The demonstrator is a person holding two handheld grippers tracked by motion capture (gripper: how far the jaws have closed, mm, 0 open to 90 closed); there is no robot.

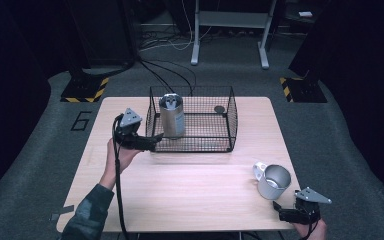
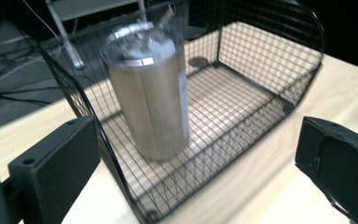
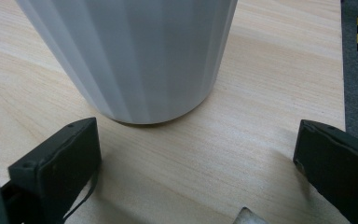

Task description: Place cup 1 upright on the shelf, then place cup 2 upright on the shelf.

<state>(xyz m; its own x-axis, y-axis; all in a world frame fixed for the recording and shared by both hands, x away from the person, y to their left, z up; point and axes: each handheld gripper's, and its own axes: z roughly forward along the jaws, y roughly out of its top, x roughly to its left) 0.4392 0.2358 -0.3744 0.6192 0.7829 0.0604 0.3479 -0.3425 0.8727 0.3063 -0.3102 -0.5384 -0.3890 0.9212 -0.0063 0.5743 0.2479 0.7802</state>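
Note:
A black wire basket [image 1: 228, 117] stands at the far middle of the table, and a steel tumbler [image 1: 172, 116] with a lid stands upright in its left part. In the left gripper view the tumbler [image 2: 150, 95] looks slightly blurred behind the basket's wire wall [image 2: 284, 74]. My left gripper [image 1: 152, 141] is open just outside the basket's near left corner, its jaws wide apart with nothing between them. A white mug [image 1: 273, 180] with a handle stands near the table's front right. My right gripper [image 1: 279, 209] is open just in front of the mug [image 3: 130, 56], not touching it.
A small dark round object [image 1: 219, 109] lies on the basket floor at the back right. The light wooden table [image 1: 190, 192] has bare surface across its middle and front. Cables, a desk frame and striped floor markers lie beyond the table's far edge.

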